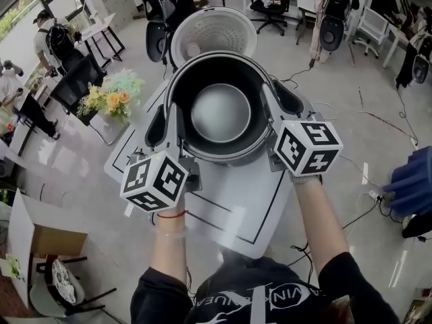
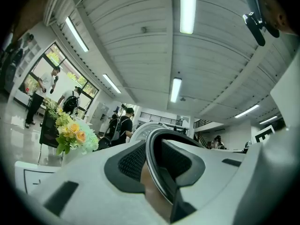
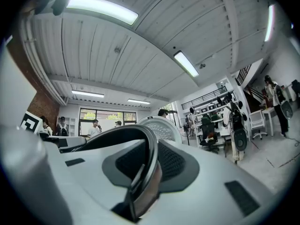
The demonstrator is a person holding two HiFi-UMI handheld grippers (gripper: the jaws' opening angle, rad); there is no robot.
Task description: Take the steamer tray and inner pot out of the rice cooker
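1. Left gripper [image 1: 170,124]: your fingers [image 2: 125,164] are clenched on the inner pot [image 1: 221,113]. They take it at the left side of the rim, one finger inside the wall and one outside. The left gripper view shows the dark rim running straight between the two padded faces, with both in contact.

2. Right gripper [image 1: 279,105]: the grasp is the same on the opposite side of the rim. The right gripper view shows the rim edge pinched between the fingers [image 3: 180,165].

3. Inner pot: it is carried between your two grippers, mouth up and roughly level, above the far half of the white tabletop [image 1: 229,208]. The interior is dark, with a grey round base visible. Whether the pot's underside rests on anything cannot be told from these views.

4. Steamer tray [image 1: 213,32]: this white perforated piece sits just beyond the pot's far rim, apart from both grippers.

5. Rice cooker body: it could not be made out in any view.

6. Surroundings: a bunch of yellow and pale flowers [image 1: 111,96] stands to the left of the tabletop. Several people [image 1: 50,42] and office chairs [image 1: 270,5] are well apart from it.
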